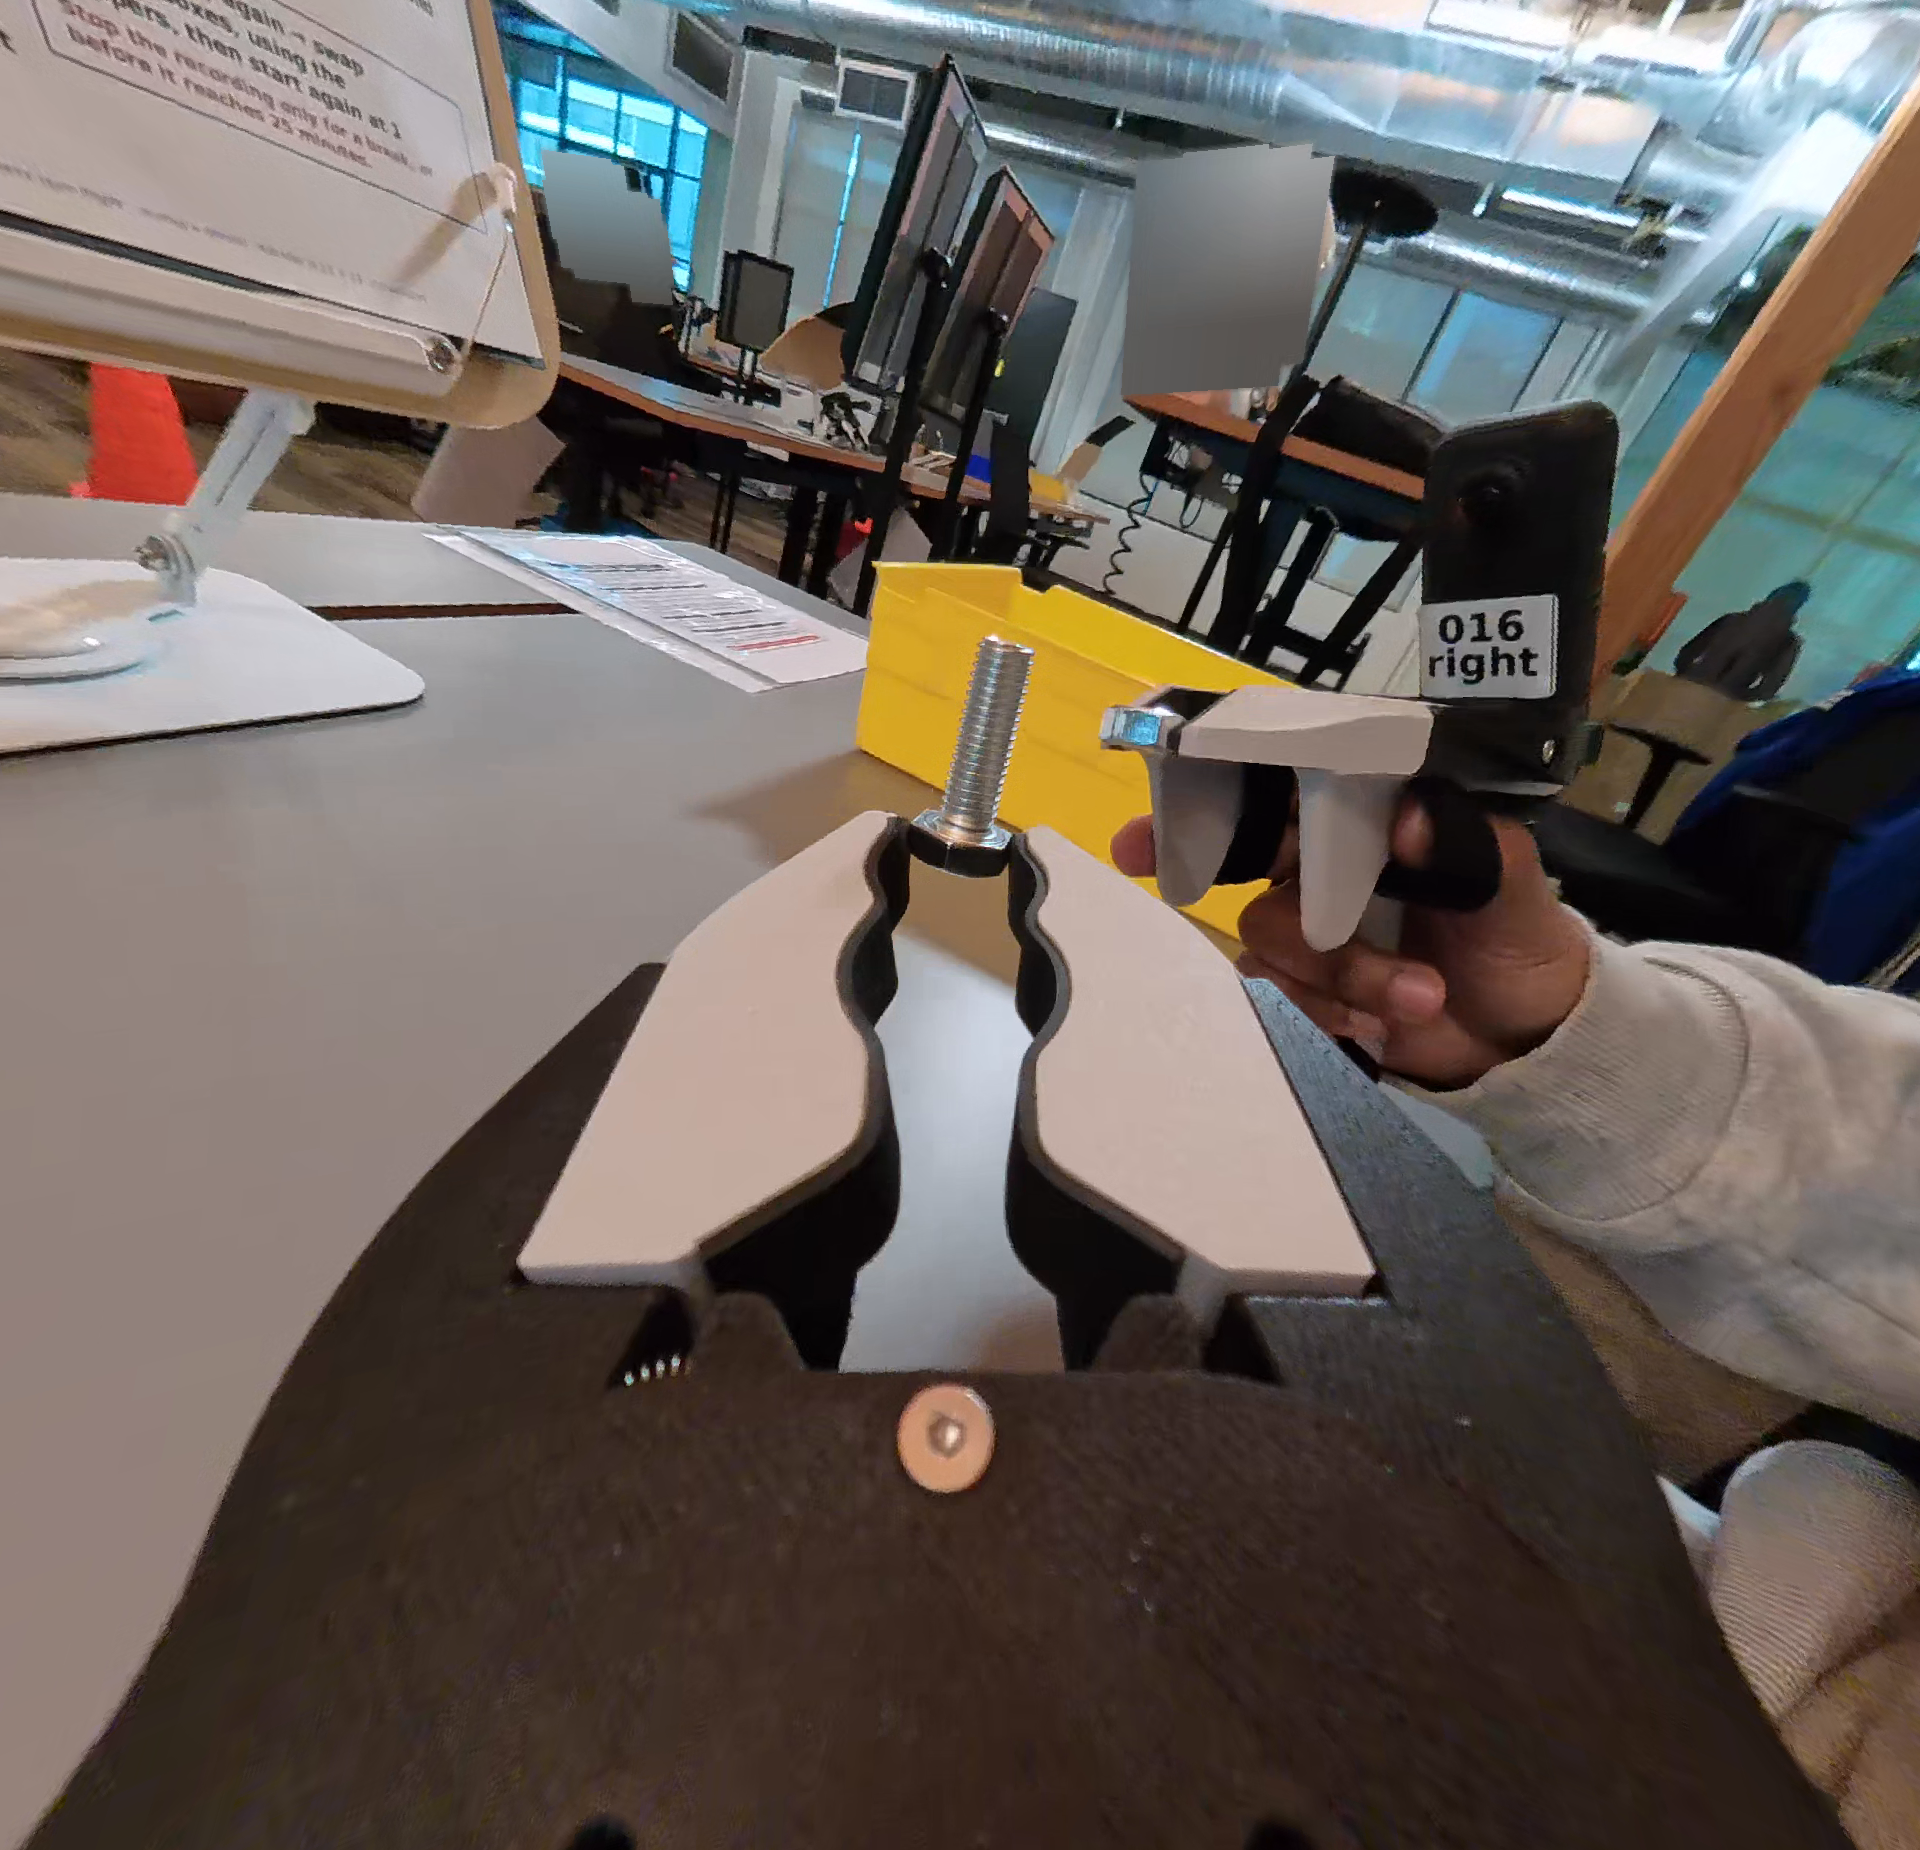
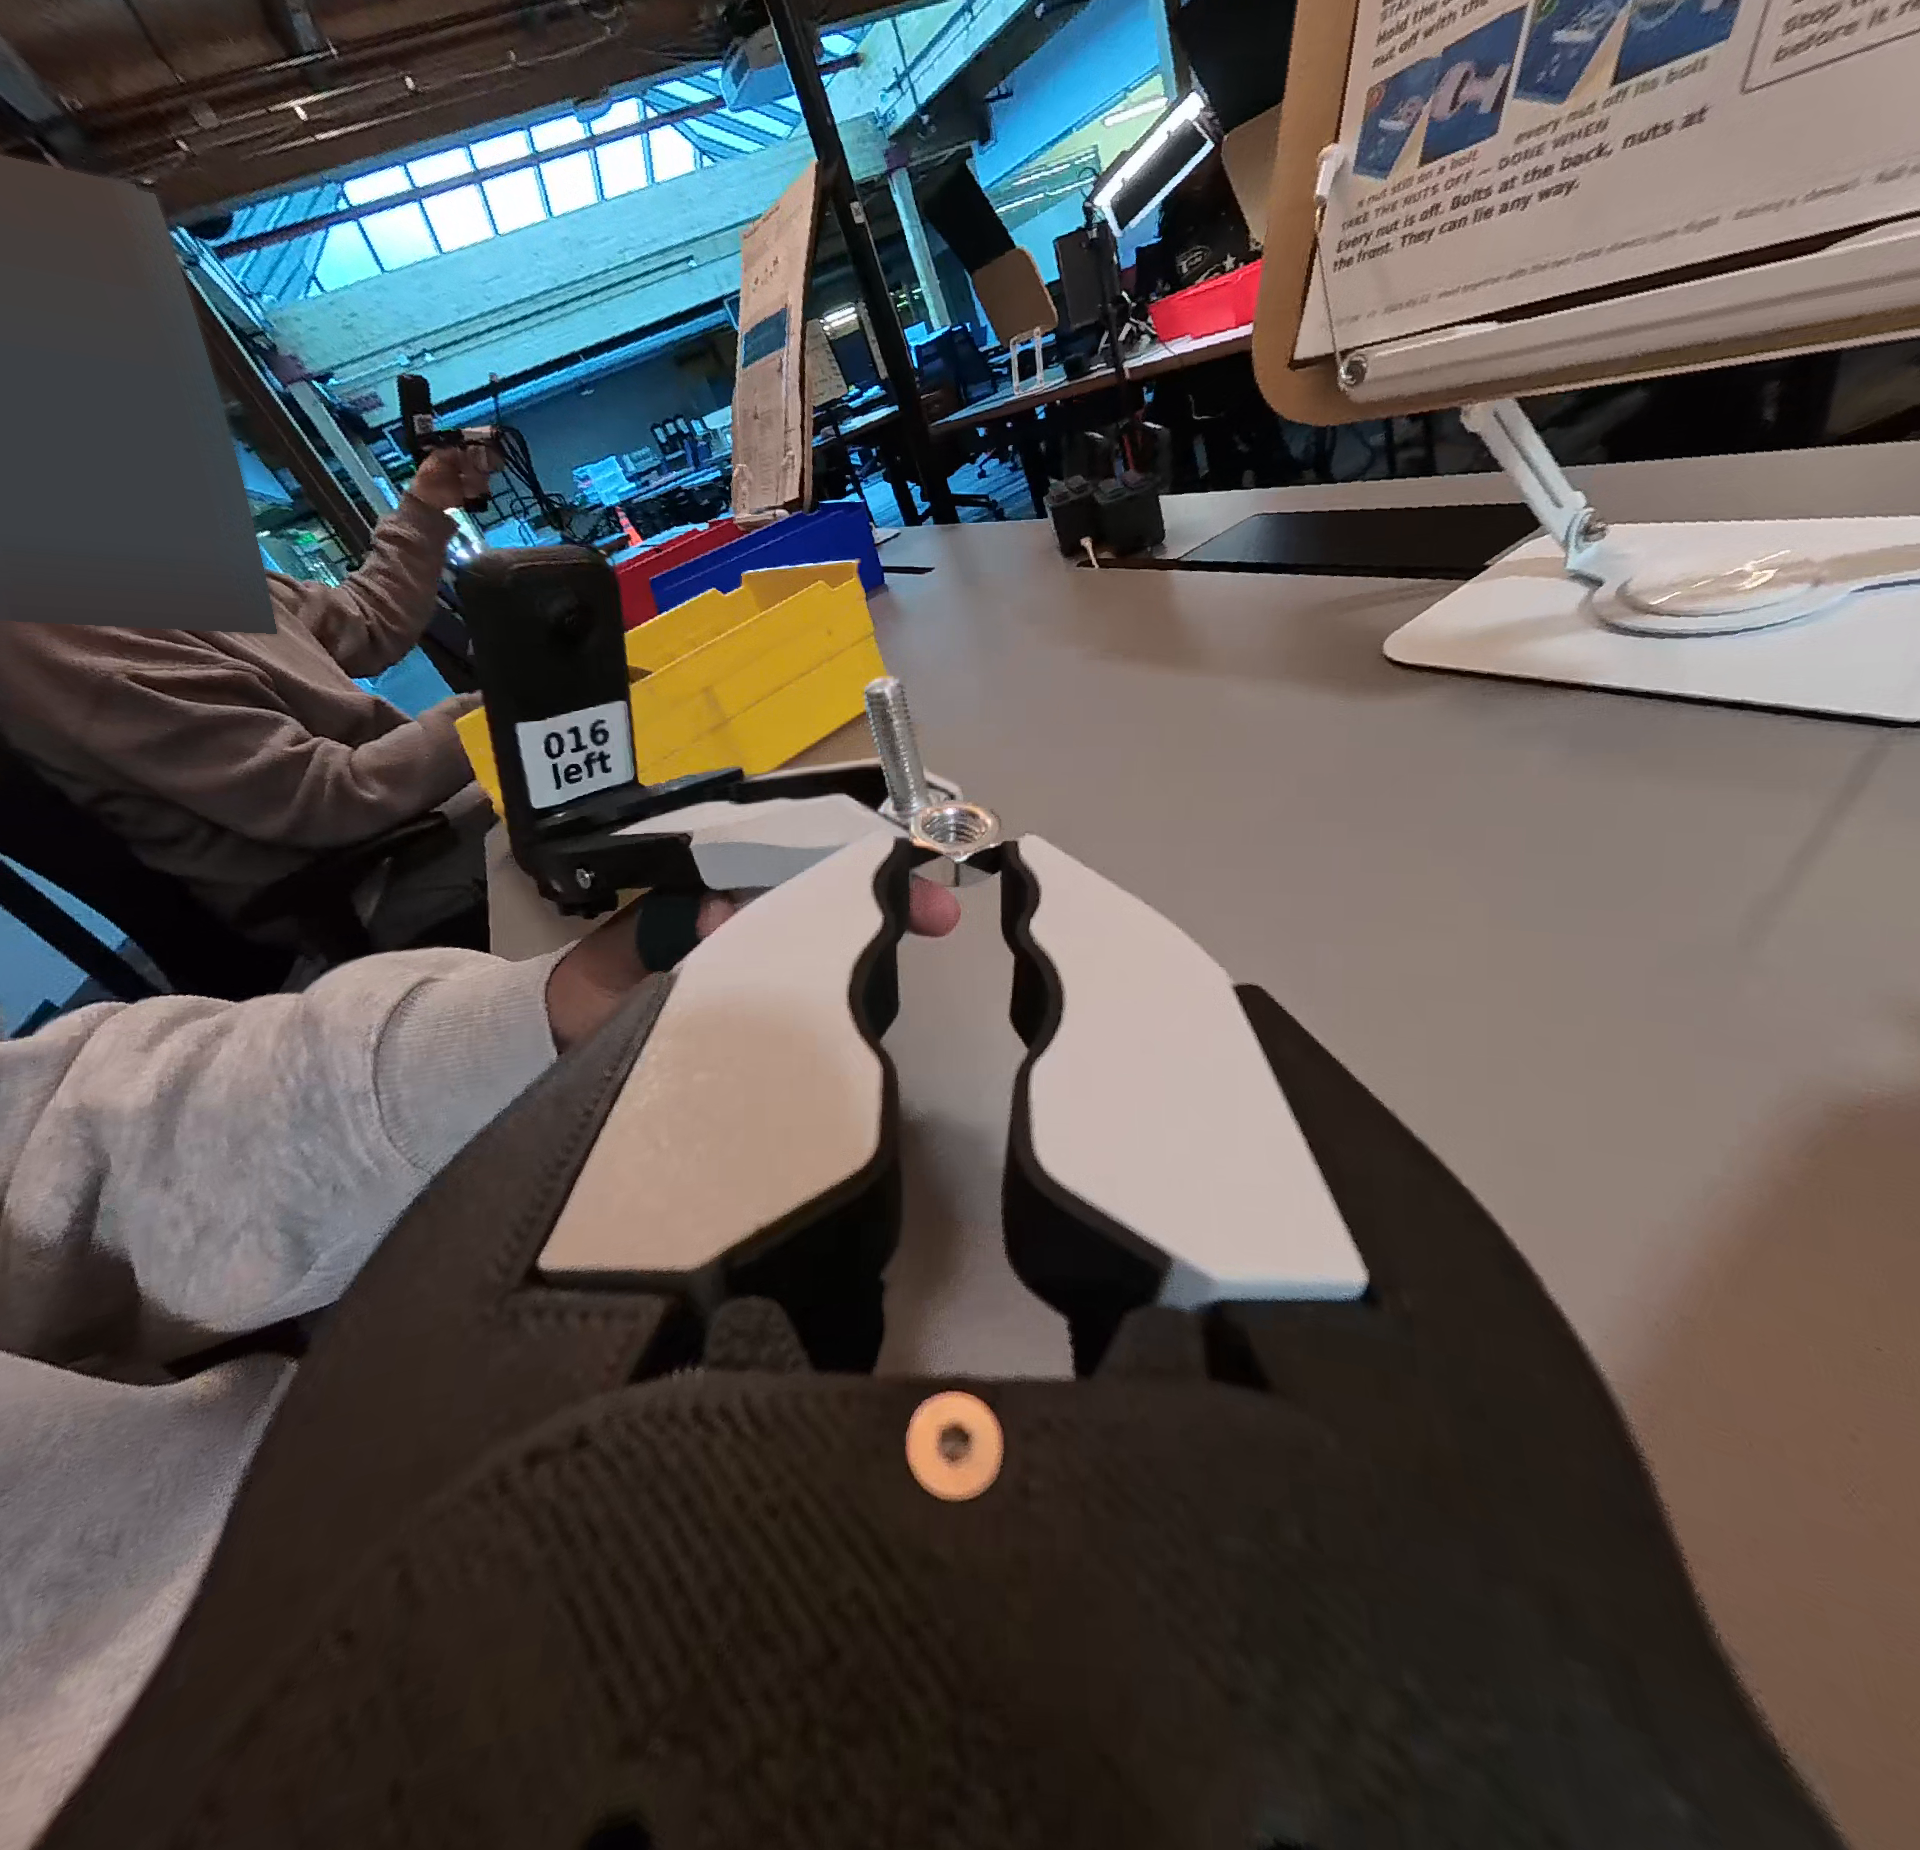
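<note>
left hand-held gripper (image 1: 957, 844) is clenching the hex head of a bolt (image 1: 987, 735), its threaded shank standing upright above the fingertips. right hand-held gripper (image 2: 954, 850) is gripping a hex nut (image 2: 953, 832) at its tips, just beside the bolt and apart from it. both are hovering over the grey desk (image 1: 416, 917). a yellow bin (image 1: 1049, 678) is sitting farther back; its contents are hidden. behind it, blue bin (image 2: 769, 553) and red bin (image 2: 649, 566), contents not visible.
</note>
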A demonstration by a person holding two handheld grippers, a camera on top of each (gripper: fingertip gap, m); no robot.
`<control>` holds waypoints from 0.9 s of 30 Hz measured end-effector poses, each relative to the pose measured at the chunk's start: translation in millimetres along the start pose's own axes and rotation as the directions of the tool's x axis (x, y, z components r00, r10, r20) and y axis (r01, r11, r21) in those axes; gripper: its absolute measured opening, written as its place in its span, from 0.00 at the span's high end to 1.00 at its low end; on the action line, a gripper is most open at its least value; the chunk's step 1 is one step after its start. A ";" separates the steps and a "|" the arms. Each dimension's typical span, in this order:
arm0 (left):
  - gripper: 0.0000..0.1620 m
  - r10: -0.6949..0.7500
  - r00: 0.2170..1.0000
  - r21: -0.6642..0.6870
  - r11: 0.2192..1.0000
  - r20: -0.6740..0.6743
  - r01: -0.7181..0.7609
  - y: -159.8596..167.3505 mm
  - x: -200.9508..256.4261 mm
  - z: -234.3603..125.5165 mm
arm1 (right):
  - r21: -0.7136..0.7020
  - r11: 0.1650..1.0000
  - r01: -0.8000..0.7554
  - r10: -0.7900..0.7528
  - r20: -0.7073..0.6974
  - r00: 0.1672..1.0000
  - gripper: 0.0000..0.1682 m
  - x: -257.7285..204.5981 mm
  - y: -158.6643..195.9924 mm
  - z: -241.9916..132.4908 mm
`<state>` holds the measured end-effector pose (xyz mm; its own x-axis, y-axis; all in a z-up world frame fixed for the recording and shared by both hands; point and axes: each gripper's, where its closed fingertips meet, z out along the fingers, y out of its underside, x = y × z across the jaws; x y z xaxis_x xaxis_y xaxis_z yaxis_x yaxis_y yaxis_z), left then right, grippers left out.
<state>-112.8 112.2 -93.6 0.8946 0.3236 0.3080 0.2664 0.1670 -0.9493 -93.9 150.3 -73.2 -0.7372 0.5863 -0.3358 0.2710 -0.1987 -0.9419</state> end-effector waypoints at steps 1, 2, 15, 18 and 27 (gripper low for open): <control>0.88 -0.002 1.000 -0.009 1.000 -0.005 0.002 2.2 2.8 0.2 | 0.003 1.000 0.012 -0.012 -0.001 1.000 0.90 -3.4 -1.9 -2.0; 0.88 0.015 1.000 -0.021 1.000 -0.008 -0.015 4.5 6.2 0.6 | 0.004 1.000 0.030 -0.030 0.003 1.000 0.90 -8.5 -3.7 -3.6; 0.88 0.024 0.999 0.000 1.000 0.034 -0.024 4.5 9.9 -3.8 | -0.167 0.980 0.110 -0.103 0.052 0.993 0.90 -21.0 -47.5 19.0; 0.88 0.028 0.998 0.013 1.000 0.053 -0.029 -0.8 2.2 -7.6 | -0.204 0.967 0.152 -0.152 0.017 0.988 0.90 -14.0 -56.1 35.8; 0.88 0.030 0.999 0.007 1.000 -0.028 -0.030 4.1 11.4 -5.8 | -0.416 0.852 0.319 -0.332 0.043 0.942 0.90 -21.7 -0.9 20.9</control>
<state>-99.5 111.2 -94.3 0.9117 0.3027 0.2777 0.2372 0.1639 -0.9575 -91.0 121.3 -65.3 -0.8111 0.5850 -0.0039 0.2527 0.3443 -0.9042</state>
